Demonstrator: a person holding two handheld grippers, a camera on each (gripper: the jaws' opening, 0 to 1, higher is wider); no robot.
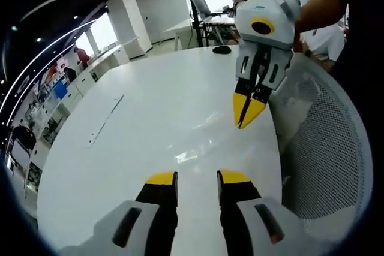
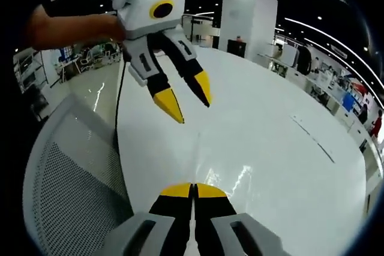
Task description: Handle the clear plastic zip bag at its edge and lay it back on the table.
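Note:
A faint thin line [image 1: 107, 119] lies flat on the white table [image 1: 168, 100], away from both grippers. It may be the clear bag's zip edge, but I cannot tell; it also shows in the right gripper view [image 2: 313, 138]. My left gripper [image 1: 198, 178] is open over the table with nothing between its yellow tips, and it hangs in the air in the right gripper view [image 2: 195, 114]. My right gripper [image 2: 194, 190] is shut, tips touching, with nothing visible between them. It points down at the table in the left gripper view [image 1: 246, 112].
A grey mesh chair back [image 1: 327, 148] stands against the near table edge [image 2: 66, 190]. A small dark object [image 1: 221, 49] sits at the table's far side. A person's arm [image 2: 66, 28] holds the left gripper. Desks and people fill the room behind.

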